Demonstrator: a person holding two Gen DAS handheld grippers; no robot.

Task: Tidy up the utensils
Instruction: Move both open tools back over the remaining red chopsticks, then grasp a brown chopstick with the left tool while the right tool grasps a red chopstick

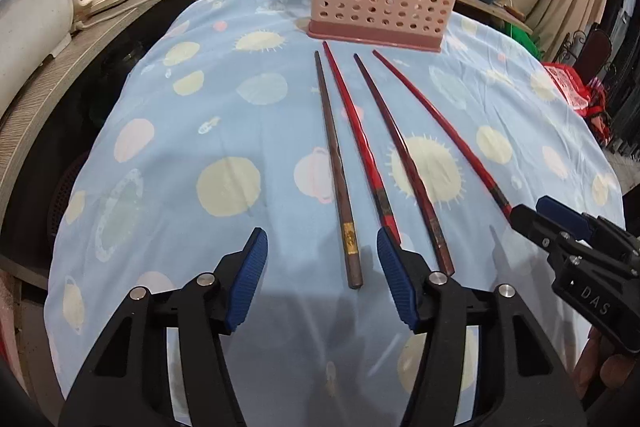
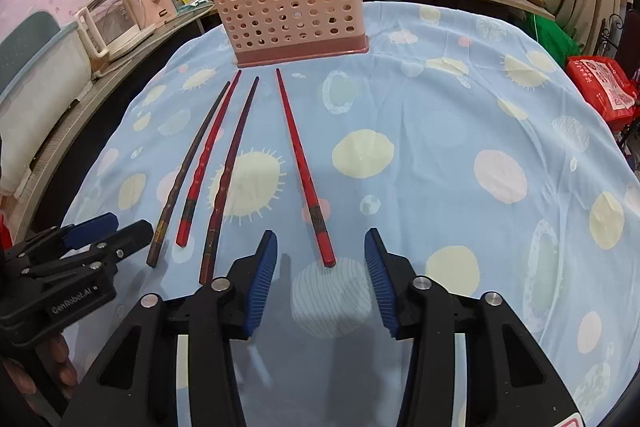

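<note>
Four chopsticks [image 2: 224,163] lengthwise, tips toward pink holder [image 2: 288,15].

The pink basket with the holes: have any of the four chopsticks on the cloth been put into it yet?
No: all four chopsticks lie flat on the blue cloth in front of the pink basket, none of them touching it.
</note>
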